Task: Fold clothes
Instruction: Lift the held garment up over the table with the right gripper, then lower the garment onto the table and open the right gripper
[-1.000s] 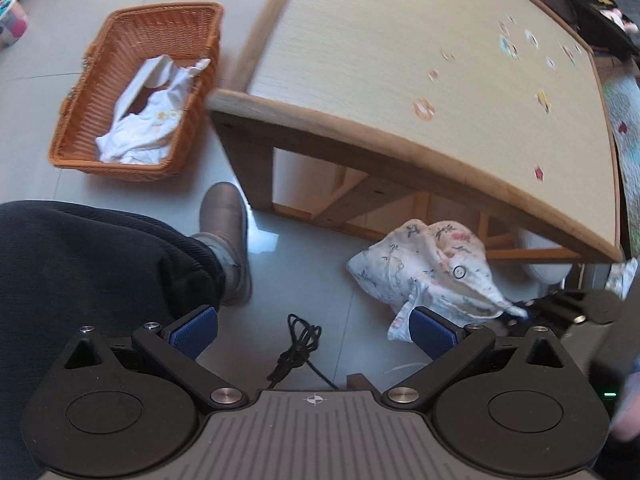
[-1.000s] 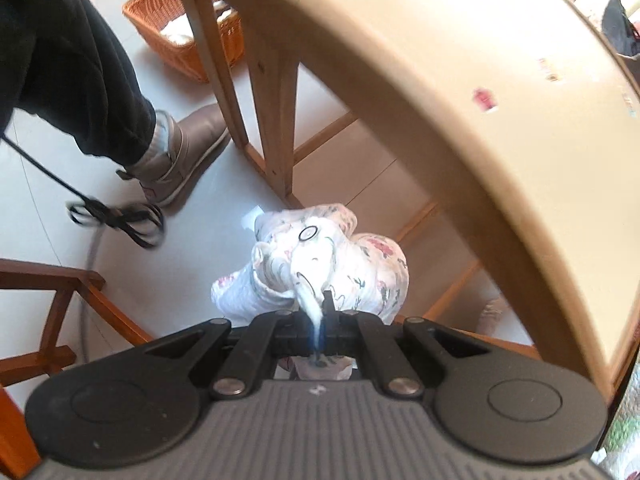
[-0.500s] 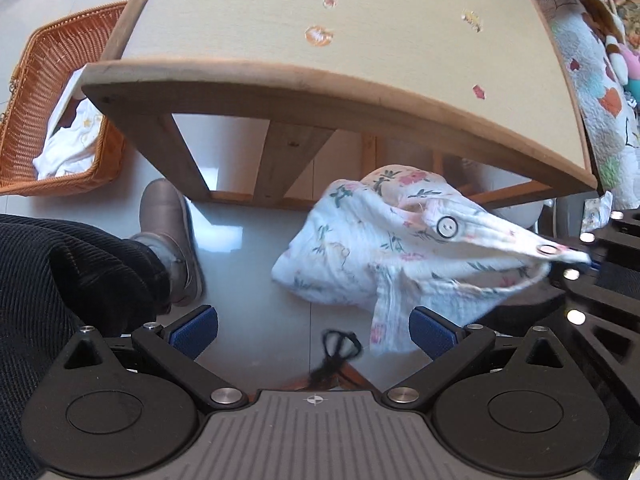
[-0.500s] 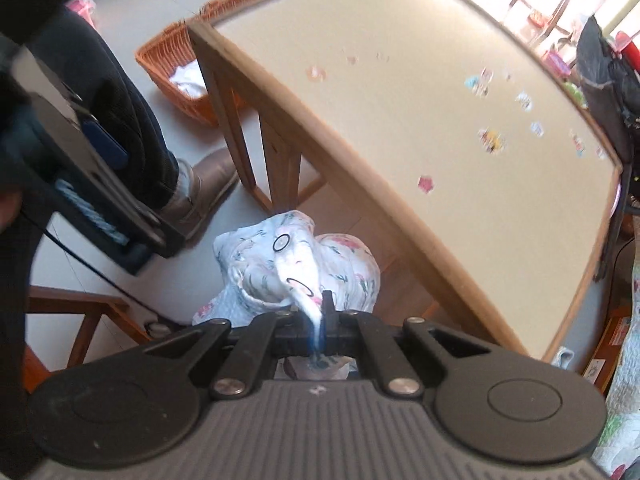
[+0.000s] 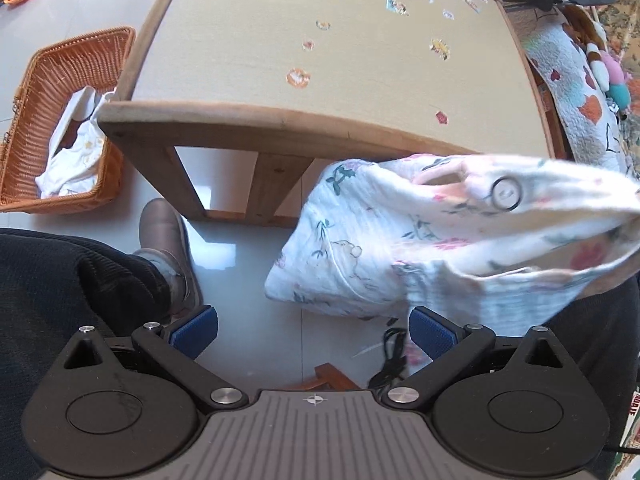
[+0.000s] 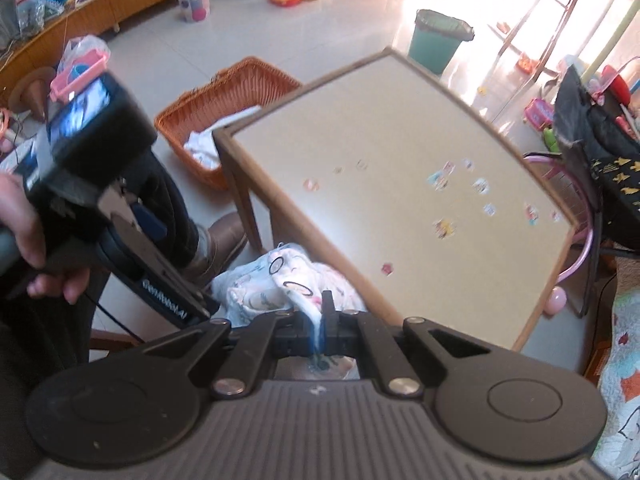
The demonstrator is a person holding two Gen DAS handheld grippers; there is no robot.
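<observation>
Right gripper: your jaws pinch the garment's edge.
Left gripper: jaws wide, empty (pads blue).
Garment: hanging beside the table, off the floor.

1. Your left wrist camera looks steeply down past its claw, close above the desk edge.
2. Your right one sits seemingly higher, sharing the desk and basket.
</observation>
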